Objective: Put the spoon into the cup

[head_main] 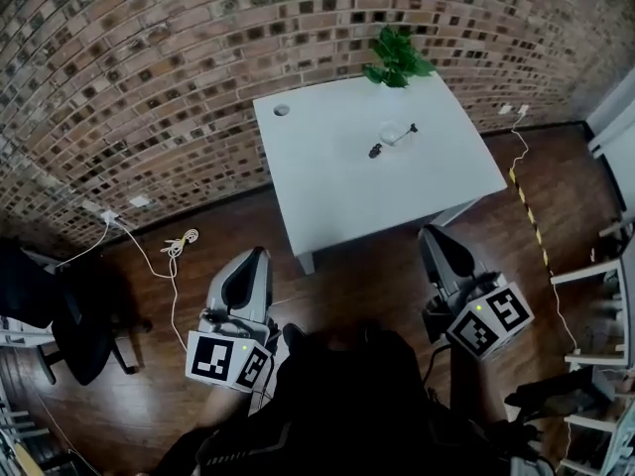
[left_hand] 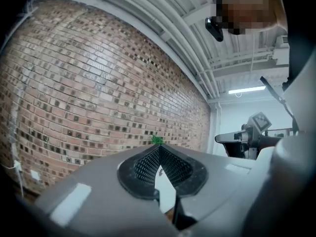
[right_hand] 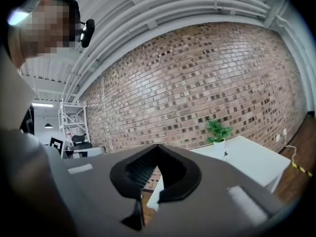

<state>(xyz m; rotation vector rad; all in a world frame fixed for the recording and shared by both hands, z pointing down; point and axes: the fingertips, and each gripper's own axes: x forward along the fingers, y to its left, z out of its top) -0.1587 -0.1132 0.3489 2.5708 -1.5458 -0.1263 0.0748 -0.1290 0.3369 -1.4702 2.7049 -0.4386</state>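
Head view: both grippers held low, well short of the counter.
The left gripper [head_main: 253,256] has its jaws closed on nothing. The dark spoon [head_main: 376,150] lies by the clear cup [head_main: 394,134] on the white counter [head_main: 327,186]. The right gripper [head_main: 434,234] is likewise closed and empty. Best to step in, open the jaws and take the handle.

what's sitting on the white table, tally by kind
plant: 1
cup: 1
spoon: 1
total: 3
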